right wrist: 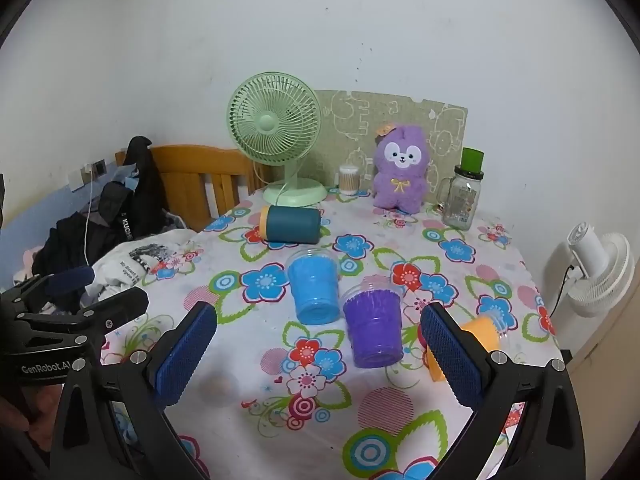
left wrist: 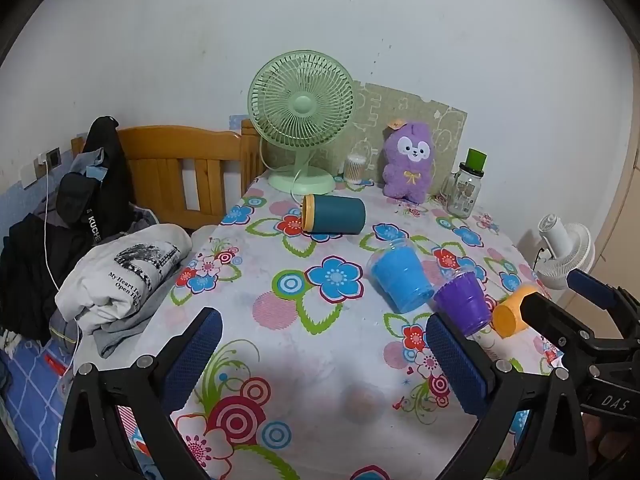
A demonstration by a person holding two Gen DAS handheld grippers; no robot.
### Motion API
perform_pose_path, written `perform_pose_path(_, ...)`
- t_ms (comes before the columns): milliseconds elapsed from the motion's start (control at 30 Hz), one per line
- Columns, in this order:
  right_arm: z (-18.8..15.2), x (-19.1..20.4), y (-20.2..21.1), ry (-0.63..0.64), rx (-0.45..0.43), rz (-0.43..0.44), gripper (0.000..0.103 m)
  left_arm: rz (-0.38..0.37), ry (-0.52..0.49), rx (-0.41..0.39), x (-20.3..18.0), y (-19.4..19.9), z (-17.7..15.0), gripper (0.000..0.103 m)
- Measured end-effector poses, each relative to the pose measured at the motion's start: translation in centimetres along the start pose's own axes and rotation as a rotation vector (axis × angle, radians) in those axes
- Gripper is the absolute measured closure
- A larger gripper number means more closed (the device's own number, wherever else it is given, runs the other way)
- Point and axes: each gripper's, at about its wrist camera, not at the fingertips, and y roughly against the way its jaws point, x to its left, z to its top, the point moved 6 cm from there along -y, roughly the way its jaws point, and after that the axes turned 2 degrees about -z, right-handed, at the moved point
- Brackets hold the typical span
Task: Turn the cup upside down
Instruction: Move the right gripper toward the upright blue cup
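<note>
Several cups lie on their sides on the flowered tablecloth [right wrist: 280, 412]. A dark teal cup [right wrist: 291, 225] with a yellow rim lies at the back, also in the left wrist view [left wrist: 334, 214]. A blue cup [right wrist: 314, 288] [left wrist: 400, 280], a purple cup [right wrist: 374, 326] [left wrist: 464, 302] and an orange cup [right wrist: 478, 334] [left wrist: 510, 314] lie nearer. My left gripper [left wrist: 324, 356] is open and empty, above the table's front. My right gripper [right wrist: 318, 354] is open and empty, just short of the purple cup; its right finger hides part of the orange cup.
At the back stand a green fan [right wrist: 276, 136], a cotton swab jar [right wrist: 349, 179], a purple plush toy [right wrist: 402, 168] and a glass jar with a green lid [right wrist: 464, 196]. A bed with clothes [left wrist: 120, 280] lies left. A white fan [right wrist: 600, 276] stands right.
</note>
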Motion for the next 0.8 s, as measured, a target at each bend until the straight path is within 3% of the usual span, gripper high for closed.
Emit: perform_pose_path(800,-0.2,-0.3,-1.9,-0.009,0.043,0.006,0.000,0.003,0.025,0.046,0.6,-1.9,-0.5,0.000)
